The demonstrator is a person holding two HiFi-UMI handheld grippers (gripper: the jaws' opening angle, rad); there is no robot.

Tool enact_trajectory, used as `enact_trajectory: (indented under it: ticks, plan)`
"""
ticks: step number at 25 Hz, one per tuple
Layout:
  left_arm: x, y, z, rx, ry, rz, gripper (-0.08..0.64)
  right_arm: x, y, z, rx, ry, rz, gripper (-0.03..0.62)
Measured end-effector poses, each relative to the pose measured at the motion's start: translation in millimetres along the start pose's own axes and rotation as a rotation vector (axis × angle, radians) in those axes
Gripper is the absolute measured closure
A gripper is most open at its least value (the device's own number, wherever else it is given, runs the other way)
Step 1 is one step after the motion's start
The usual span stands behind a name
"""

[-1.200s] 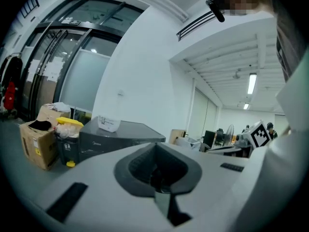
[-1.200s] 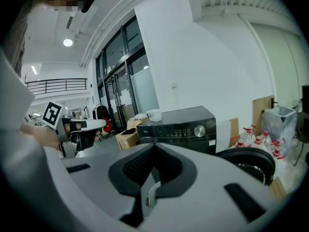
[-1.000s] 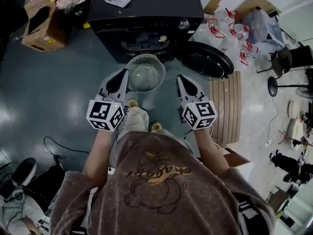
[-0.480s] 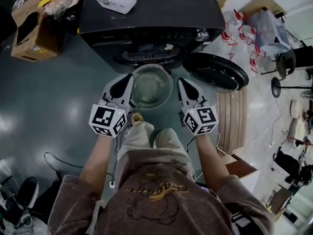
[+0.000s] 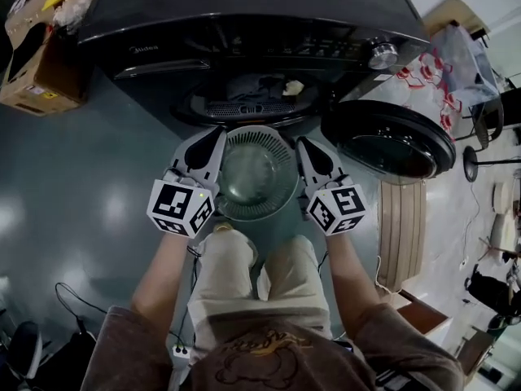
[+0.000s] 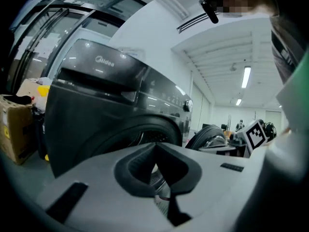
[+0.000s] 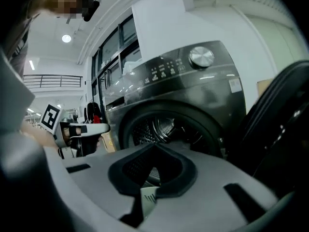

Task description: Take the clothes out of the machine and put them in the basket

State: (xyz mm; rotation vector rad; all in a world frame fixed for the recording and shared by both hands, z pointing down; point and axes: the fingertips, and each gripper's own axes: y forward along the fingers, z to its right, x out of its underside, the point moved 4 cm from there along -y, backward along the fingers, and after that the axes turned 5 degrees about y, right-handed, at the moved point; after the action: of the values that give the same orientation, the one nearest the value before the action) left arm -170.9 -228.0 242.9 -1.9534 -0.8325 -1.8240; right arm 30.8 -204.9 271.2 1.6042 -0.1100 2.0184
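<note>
Flanking basket (image 5: 259, 131) before open machine (image 5: 244, 19): left hand-held gripper (image 5: 216, 132), right hand-held gripper (image 5: 302, 142), both pressed together.

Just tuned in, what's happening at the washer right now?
A person stands facing the washing machine, whose door hangs open to the right. The left gripper and the right gripper are each closed on opposite sides of the rim of the round slatted basket, holding it just in front of the drum opening. The clothes lie in the drum, and the basket looks empty.
</note>
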Motion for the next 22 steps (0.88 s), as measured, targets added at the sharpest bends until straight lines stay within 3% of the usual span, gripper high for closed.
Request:
enact_trajectory:
  ticks: [4,12,22]
  plan:
    - [51,19,-14,-0.017,-0.013,0.037,0.555,47,21,25,-0.009,0.026,0.029,0.595]
    - [133,35,-12,0.007,0.026,0.071,0.555,132,40,51,-0.033,-0.017,0.046,0.595]
    - [166,32,10,-0.011,0.065,0.125,0.555,179,35,59,-0.045,-0.07,0.11,0.595]
